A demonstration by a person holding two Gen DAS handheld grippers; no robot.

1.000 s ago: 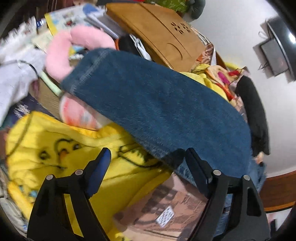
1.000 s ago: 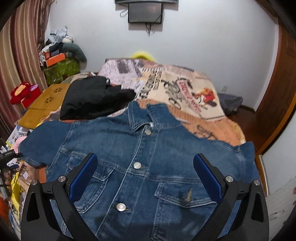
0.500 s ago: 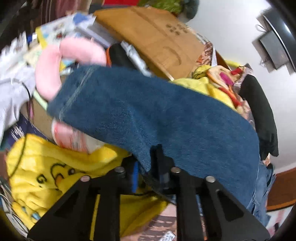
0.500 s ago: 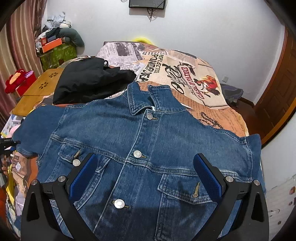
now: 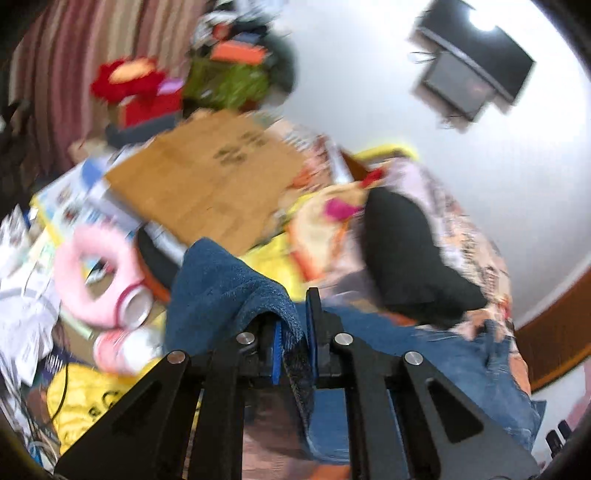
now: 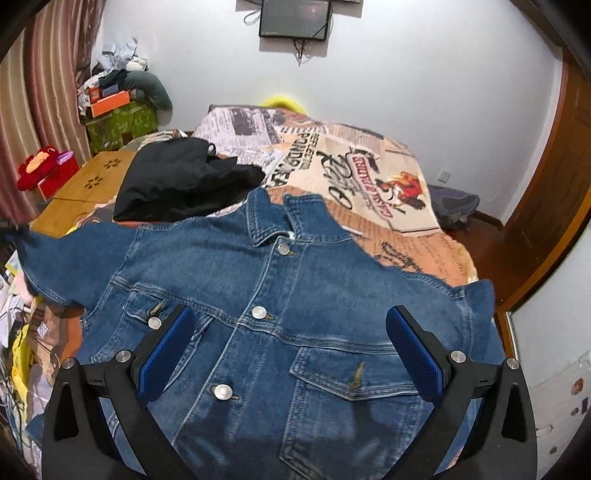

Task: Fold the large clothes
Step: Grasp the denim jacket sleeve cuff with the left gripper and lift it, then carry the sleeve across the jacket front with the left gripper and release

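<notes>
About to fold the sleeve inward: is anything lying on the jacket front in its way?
Nothing visible does. The left tool is shut on the sleeve; the jacket front lies bare, with the black garment beyond the collar.

Both wrist views angled down, sharing denim jacket (image 6: 295, 295), bed (image 6: 369, 166)

A black garment (image 6: 181, 181) lay on the printed bedspread (image 6: 354, 166). A screen (image 6: 294, 17) hung on the white wall, and a wooden board (image 5: 207, 181) sat beside the bed near a pink ring (image 5: 96, 280).
</notes>
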